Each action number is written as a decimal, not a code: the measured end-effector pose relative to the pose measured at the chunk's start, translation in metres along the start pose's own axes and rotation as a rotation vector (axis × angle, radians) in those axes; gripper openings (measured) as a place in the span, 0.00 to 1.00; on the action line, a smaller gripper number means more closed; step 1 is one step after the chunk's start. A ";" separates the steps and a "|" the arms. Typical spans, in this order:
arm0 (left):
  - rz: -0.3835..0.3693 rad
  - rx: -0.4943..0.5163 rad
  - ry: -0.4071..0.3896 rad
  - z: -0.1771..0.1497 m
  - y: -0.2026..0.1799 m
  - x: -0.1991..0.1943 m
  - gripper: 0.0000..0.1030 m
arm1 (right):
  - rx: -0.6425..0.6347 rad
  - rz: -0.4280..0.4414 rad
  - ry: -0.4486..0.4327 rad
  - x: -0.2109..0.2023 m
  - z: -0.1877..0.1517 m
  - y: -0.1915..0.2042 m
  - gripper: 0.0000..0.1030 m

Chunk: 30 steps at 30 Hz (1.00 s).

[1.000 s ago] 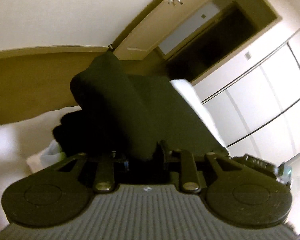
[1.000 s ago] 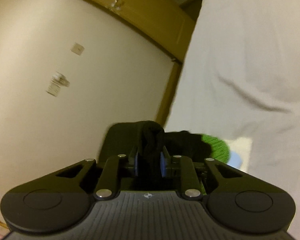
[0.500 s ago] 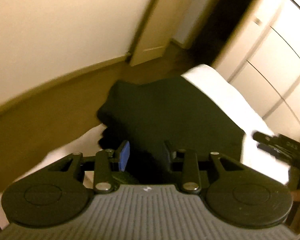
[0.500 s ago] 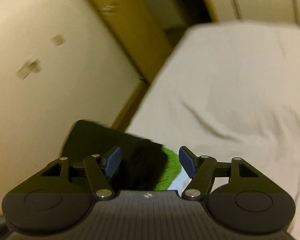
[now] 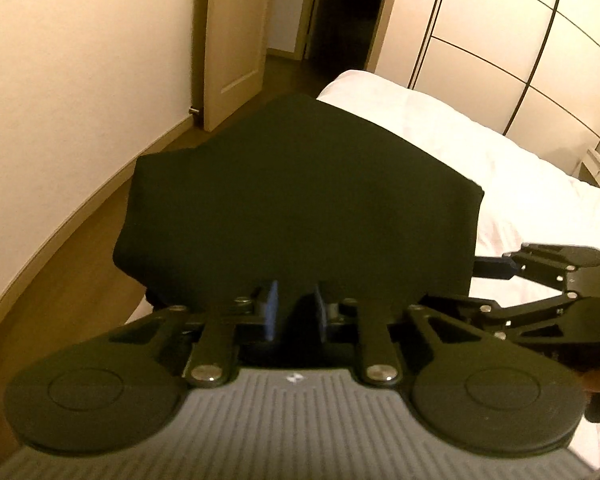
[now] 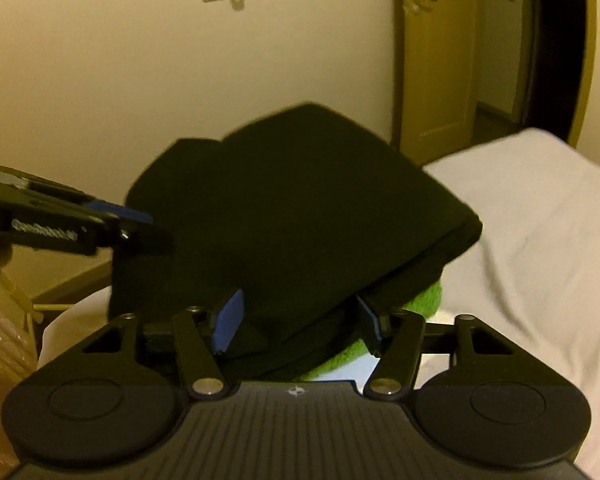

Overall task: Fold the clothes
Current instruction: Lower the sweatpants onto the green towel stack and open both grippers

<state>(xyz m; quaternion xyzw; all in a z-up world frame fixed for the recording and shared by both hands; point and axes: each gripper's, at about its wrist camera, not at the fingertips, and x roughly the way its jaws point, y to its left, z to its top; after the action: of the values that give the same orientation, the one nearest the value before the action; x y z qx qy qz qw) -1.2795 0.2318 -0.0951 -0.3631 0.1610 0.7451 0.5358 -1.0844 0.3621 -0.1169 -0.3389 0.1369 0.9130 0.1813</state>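
A black garment [image 5: 300, 200] lies folded in a thick stack on the corner of the white bed [image 5: 500, 168]. My left gripper [image 5: 294, 312] is at its near edge, and its jaws are closing on a fold of the black cloth between the blue pads. In the right wrist view the same garment [image 6: 300, 208] fills the middle. My right gripper [image 6: 300, 320] stands wide around its near corner; its jaws are closing, with the cloth between the pads but not pressed. The left gripper [image 6: 136, 216] shows at the garment's left edge, and the right gripper [image 5: 496, 268] at its right edge.
A green fuzzy item [image 6: 420, 300] pokes out under the black garment. A cream wall [image 6: 140, 80] and a wooden door [image 5: 232, 40] stand beyond the bed's corner. White wardrobe doors [image 5: 520, 40] line the far side. Wooden floor [image 5: 80, 260] runs left of the bed.
Both views have rolled to level. The right gripper let go of the black cloth and stands wide. The garment has come down from hanging into a flat stack on the bed.
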 end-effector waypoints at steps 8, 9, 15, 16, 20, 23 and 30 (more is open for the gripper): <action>0.039 -0.030 0.038 0.022 -0.009 0.012 0.23 | 0.245 0.014 0.096 0.004 0.000 -0.028 0.76; 0.051 -0.033 0.046 0.023 -0.012 0.009 0.25 | 0.260 -0.005 0.111 0.002 0.001 -0.028 0.85; 0.119 -0.049 0.067 0.033 -0.030 -0.029 0.45 | 0.356 -0.074 0.150 -0.025 0.012 -0.023 0.87; 0.123 -0.057 0.071 0.035 -0.032 -0.037 0.50 | 0.365 -0.074 0.151 -0.028 0.013 -0.021 0.87; 0.180 -0.064 0.073 0.038 -0.045 -0.070 0.59 | 0.339 -0.081 0.136 -0.057 0.019 -0.007 0.88; 0.221 -0.062 0.073 0.038 -0.058 -0.089 0.61 | 0.314 -0.076 0.110 -0.081 0.021 0.004 0.92; 0.284 -0.076 0.059 0.018 -0.087 -0.135 0.63 | 0.291 -0.044 0.042 -0.135 0.014 0.023 0.99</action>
<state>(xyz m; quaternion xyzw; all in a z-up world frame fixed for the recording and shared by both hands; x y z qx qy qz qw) -1.1842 0.1837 0.0261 -0.3784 0.1980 0.8079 0.4060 -1.0067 0.3148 -0.0132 -0.3309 0.2641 0.8720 0.2458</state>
